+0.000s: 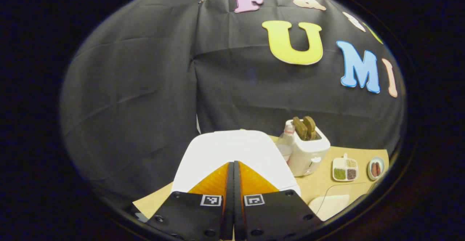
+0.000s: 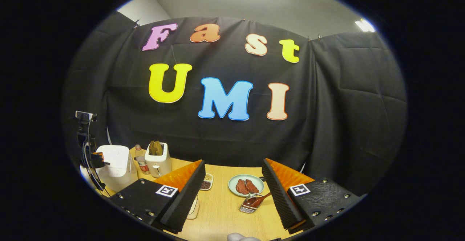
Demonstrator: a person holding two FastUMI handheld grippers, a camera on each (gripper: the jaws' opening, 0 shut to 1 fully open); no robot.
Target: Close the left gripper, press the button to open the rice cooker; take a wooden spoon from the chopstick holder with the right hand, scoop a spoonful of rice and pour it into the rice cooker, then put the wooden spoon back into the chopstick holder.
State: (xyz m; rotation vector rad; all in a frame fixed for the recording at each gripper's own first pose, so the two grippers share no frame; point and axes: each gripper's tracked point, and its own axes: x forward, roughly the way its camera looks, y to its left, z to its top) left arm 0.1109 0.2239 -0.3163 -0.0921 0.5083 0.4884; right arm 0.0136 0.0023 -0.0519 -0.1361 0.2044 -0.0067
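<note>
1. Left gripper view: left gripper [image 1: 233, 168] with its two fingers pressed together, nothing between them, tips over the near part of the rice cooker's lid; contact with the lid impossible to tell.
2. Same view: white rice cooker [image 1: 232, 150] right ahead, lid down, standing on the wooden table [image 1: 319, 183].
3. Same view: just right of the cooker, a clear bottle [image 1: 286, 141], then a white toaster [image 1: 308, 152] with two brown slices [image 1: 305, 127] sticking up from its slots.
4. Same view: farther right, a small divided dish [image 1: 345, 169] holding grains, and beside it a small plate of sausages [image 1: 375, 168]; nearer the camera, a pale mat [image 1: 328, 204] on the table.
5. Right gripper view: right gripper [image 2: 234, 183] with fingers spread wide apart, holding nothing, above the table.
6. Same view: between the fingers, a pale green plate [image 2: 245, 185] with reddish meat slices, and nearer, a small wire holder [image 2: 250, 203] with the wooden spoon [image 2: 261, 198] lying tilted in it, handle toward the right.
7. Same view: far left, the rice cooker again with lid down, a gripper tip [image 2: 97, 158] at its near edge; bottle and toaster to its right; a small camera on a stand [image 2: 84, 116] behind.
8. Same view: divided dish partly hidden behind the left-side finger.
</note>
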